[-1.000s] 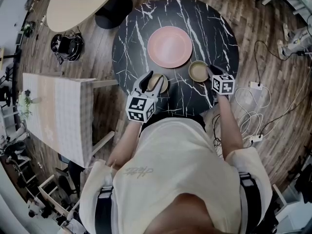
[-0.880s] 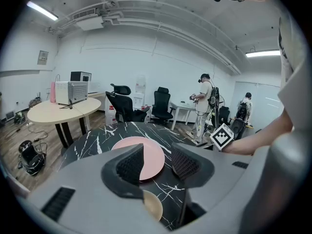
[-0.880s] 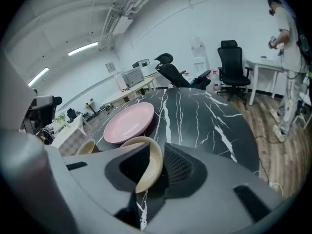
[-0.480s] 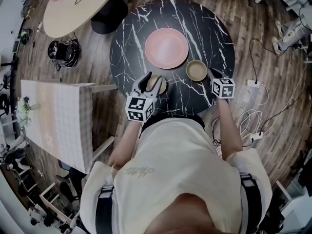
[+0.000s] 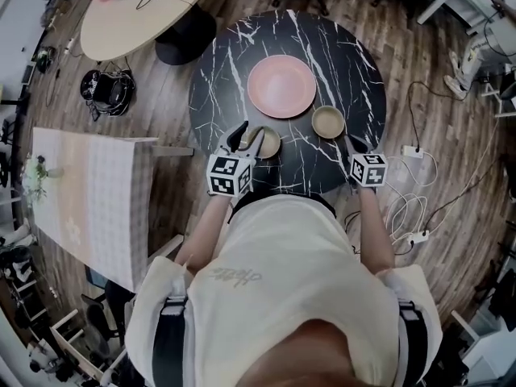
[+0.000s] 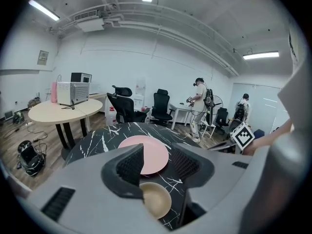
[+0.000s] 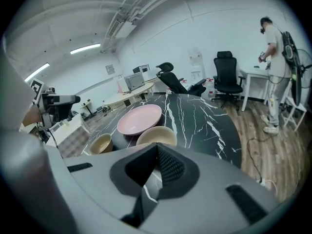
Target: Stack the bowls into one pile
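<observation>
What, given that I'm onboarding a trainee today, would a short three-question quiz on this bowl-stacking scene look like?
1. True or false: the left bowl sits inside the right bowl.
2. The right gripper has its jaws: A) open around a bowl; B) shut on nothing; C) shut on a cup.
3. Fill in: the plate beyond the bowls is ____ in colour.

Key: 1 false, they stand apart on the table; 2 B; 3 pink.
</observation>
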{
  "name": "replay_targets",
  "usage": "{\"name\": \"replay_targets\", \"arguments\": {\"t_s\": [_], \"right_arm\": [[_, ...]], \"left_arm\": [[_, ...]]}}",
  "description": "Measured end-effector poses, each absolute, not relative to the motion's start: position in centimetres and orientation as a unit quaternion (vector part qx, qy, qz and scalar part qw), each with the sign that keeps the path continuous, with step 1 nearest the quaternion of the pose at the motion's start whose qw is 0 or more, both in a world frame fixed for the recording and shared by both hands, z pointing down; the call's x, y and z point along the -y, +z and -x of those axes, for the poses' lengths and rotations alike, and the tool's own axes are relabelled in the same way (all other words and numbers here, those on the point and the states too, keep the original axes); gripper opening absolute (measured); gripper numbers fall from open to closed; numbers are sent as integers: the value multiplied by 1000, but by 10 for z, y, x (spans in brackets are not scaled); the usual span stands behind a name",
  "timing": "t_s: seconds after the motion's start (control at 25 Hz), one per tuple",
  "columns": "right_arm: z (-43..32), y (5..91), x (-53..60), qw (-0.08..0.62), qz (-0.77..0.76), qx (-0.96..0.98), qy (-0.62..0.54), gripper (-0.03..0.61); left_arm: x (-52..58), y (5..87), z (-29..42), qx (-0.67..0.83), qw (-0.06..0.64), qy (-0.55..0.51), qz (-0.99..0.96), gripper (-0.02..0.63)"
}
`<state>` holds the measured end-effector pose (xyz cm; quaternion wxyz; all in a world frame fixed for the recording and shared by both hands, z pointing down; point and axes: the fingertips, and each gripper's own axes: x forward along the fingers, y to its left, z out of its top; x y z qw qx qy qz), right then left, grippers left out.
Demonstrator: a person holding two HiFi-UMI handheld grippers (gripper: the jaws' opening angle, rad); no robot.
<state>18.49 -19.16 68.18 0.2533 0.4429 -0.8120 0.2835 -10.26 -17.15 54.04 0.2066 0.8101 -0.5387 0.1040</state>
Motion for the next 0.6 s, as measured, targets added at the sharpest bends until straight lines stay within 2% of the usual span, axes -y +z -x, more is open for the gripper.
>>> {"name": "replay_targets", "arguments": {"t_s": [0.28,0.6], "right_arm": [[-160,648,160,218,-453,820,273,6],[-139,646,132,211,-450,823,274,6]], "left_arm": [[164,559,122,532,230,115,-807,195],[163,582,123,491,245,144,-823,195]]}}
